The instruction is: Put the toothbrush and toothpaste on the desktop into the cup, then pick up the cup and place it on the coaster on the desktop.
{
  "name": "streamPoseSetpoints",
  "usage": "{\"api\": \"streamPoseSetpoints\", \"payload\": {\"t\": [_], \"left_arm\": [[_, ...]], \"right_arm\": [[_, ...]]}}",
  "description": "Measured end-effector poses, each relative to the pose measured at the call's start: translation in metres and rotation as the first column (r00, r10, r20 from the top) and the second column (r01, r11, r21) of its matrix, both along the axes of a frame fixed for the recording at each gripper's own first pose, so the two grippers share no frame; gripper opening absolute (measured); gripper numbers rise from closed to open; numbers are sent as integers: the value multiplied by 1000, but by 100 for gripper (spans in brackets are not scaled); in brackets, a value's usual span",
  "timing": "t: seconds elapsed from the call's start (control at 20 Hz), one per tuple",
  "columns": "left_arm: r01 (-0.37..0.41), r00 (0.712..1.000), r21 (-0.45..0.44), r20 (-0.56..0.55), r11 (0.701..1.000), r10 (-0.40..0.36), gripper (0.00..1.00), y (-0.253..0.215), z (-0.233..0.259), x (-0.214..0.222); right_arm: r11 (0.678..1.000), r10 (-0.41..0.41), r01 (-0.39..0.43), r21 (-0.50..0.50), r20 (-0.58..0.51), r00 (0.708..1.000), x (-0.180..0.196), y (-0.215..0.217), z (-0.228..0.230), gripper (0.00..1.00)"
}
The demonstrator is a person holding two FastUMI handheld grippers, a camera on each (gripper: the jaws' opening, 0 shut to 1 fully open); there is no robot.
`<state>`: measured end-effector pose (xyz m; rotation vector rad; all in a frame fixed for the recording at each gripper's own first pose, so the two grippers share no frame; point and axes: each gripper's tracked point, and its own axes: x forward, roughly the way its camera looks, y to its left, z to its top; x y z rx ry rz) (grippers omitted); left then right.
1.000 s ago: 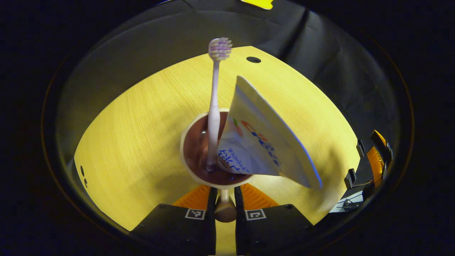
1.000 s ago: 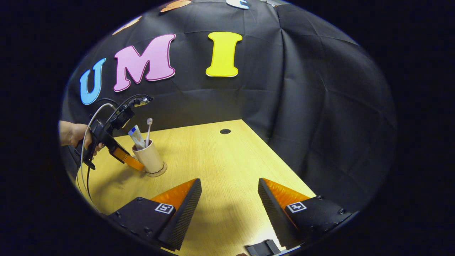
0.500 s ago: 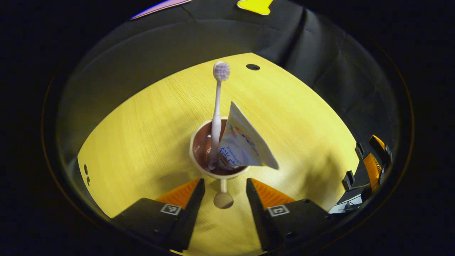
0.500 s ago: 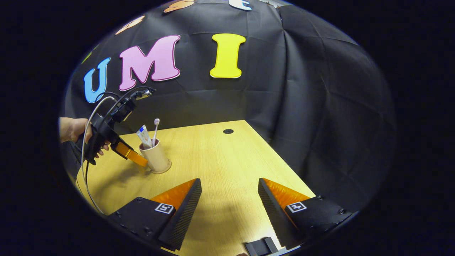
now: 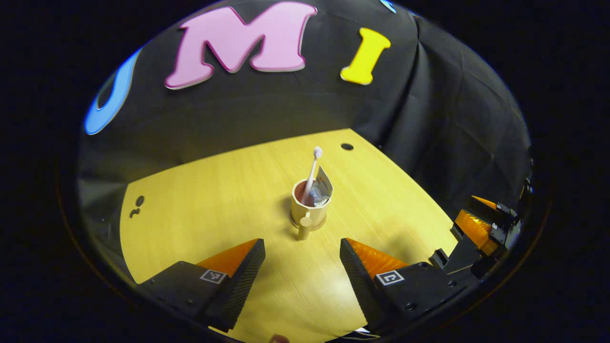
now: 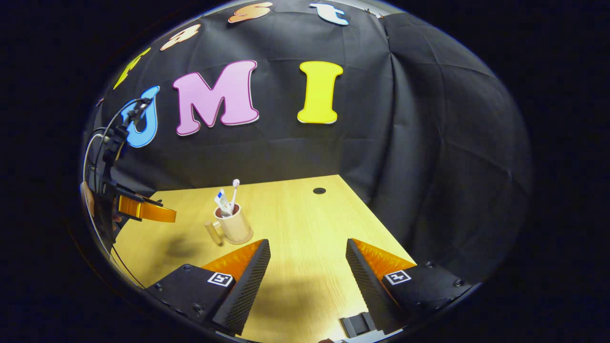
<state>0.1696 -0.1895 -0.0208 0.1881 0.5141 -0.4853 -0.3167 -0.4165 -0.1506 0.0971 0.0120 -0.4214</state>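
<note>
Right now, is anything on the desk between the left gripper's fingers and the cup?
No. In the left gripper view, only bare desktop lies between the left gripper and the cup.

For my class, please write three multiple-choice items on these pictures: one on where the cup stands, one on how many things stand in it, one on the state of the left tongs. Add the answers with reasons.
1. Where does the cup stand?
A. on the coaster
B. between the left tongs' fingers
C. on its side by the desk's hole

2. How many things stand in the cup?
A. none
B. two
C. four

3. In what state are the left tongs?
A. shut on the cup's handle
B. open, short of the cup
C. shut on the toothbrush

Answers:
1 A: the coaster's rim shows under the cup's base.
2 B: the toothbrush and the toothpaste.
3 B: bare desk shows between the spread fingers.
</note>
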Motion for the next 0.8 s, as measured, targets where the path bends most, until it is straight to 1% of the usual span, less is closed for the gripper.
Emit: {"api": "streamPoseSetpoints", "payload": {"t": [0.1, 0.2, 0.3, 0.45, 0.55, 0.6, 0.8], "left_arm": [[-39, 996, -55, 79, 998, 44, 98, 19, 26, -25], [-74, 986, -110, 143, 991, 89, 98, 41, 48, -50], [-109, 971, -166, 194, 980, 141, 98, 65, 64, -73], [-154, 938, -212, 275, 965, 211, 98, 97, 82, -107], [-161, 909, -244, 341, 956, 240, 98, 121, 87, -139], [-155, 900, -258, 362, 954, 245, 98, 128, 91, -152], [-134, 878, -312, 403, 941, 259, 97, 144, 79, -193]], "right_arm": [[999, 17, -17, -35, 14, 1000, -9, 18, 17, 98], [997, 36, -34, -63, 24, 999, -18, 37, 30, 98], [996, 65, -62, -70, 36, 997, -26, 61, 40, 98], [991, 102, -97, -97, 51, 993, -38, 93, 51, 98], [987, 122, -115, -108, 54, 991, -44, 111, 52, 98], [987, 127, -121, -104, 59, 990, -49, 119, 53, 98], [988, 132, -124, -89, 89, 987, -66, 149, 51, 98]]}}
